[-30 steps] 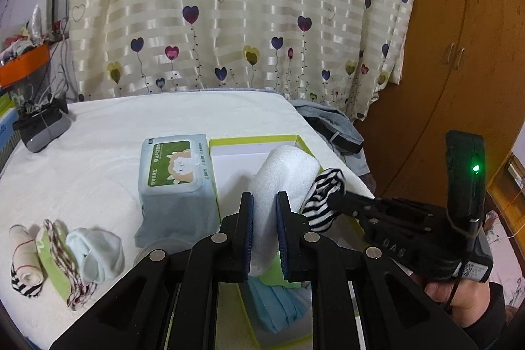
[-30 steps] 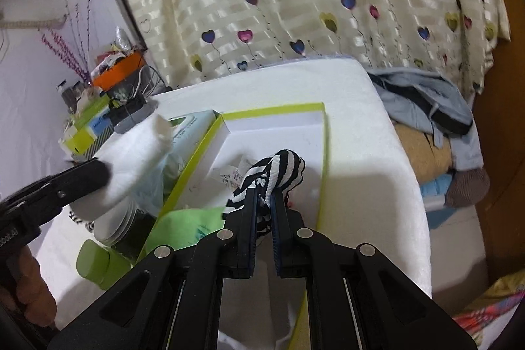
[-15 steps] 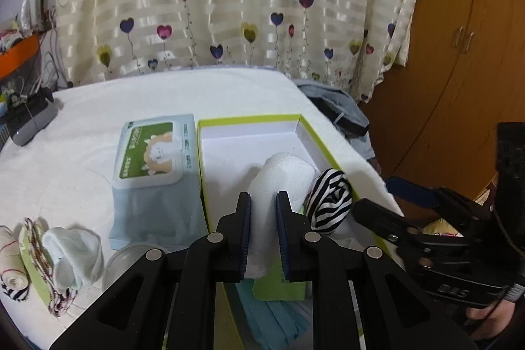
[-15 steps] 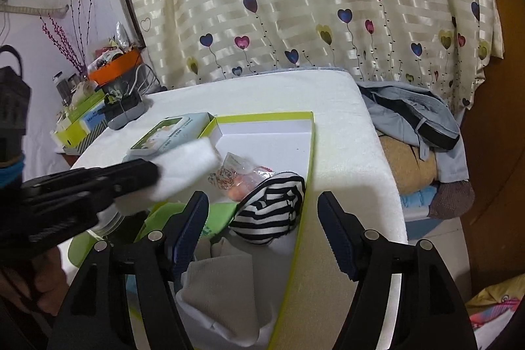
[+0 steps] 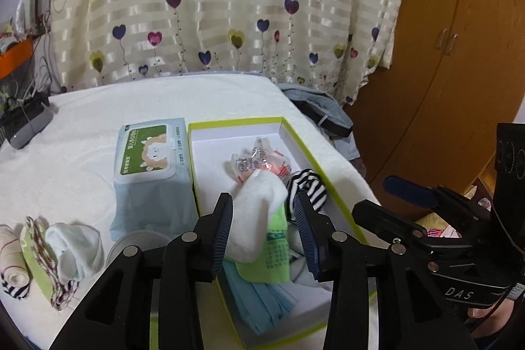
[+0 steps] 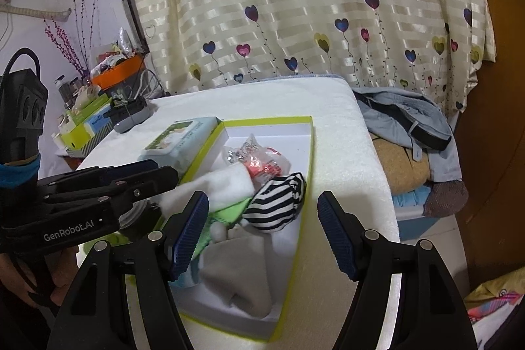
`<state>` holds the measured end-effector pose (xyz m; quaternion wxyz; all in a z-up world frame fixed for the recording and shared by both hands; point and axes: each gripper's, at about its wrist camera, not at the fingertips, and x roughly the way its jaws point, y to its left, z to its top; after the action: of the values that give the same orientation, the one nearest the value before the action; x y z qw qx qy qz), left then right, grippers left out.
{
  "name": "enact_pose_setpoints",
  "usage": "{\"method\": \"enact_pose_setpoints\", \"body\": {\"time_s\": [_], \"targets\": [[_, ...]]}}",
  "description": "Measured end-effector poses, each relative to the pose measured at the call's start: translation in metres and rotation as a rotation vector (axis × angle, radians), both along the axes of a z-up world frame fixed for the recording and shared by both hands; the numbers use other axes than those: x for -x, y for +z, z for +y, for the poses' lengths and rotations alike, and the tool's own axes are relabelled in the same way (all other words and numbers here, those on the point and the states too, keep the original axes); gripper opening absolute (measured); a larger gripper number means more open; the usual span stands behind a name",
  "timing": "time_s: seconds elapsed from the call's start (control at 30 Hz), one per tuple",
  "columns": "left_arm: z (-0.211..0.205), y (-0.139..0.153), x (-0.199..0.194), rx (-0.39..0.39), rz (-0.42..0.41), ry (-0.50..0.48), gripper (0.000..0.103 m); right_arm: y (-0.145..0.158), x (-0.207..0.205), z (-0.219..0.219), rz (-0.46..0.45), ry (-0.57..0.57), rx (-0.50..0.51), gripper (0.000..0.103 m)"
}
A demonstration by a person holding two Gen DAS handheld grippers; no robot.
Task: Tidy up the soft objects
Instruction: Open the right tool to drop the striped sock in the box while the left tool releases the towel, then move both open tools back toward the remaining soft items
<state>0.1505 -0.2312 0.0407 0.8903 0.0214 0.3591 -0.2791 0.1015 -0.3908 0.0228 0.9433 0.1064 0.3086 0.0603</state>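
Observation:
In the left wrist view a white rolled sock lies in the lime-rimmed box, on a green packet. My left gripper straddles the sock; its jaws are opening and the pads do not press on it. A black-and-white striped sock rests just right of it in the box. In the right wrist view my right gripper stands open, drawn back from the striped sock, with nothing held. The white sock and the left gripper show at the left there.
A wipes pack lies left of the box. Several rolled socks sit at the table's near left. The box also holds blue masks, a grey cloth and a plastic-wrapped item. Clothes are piled beyond the right edge.
The right gripper opened, left the striped sock in the box and drew back. The left gripper lowered the white sock into the box and its jaws spread off it.

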Motion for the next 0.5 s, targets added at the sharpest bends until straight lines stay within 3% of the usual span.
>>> {"method": "enact_pose_setpoints", "body": {"time_s": [0.5], "targets": [[0.051, 0.022, 0.058, 0.056, -0.049, 0.076, 0.038, 0.028, 0.048, 0.035, -0.081, 0.049, 0.018, 0.070]]}}
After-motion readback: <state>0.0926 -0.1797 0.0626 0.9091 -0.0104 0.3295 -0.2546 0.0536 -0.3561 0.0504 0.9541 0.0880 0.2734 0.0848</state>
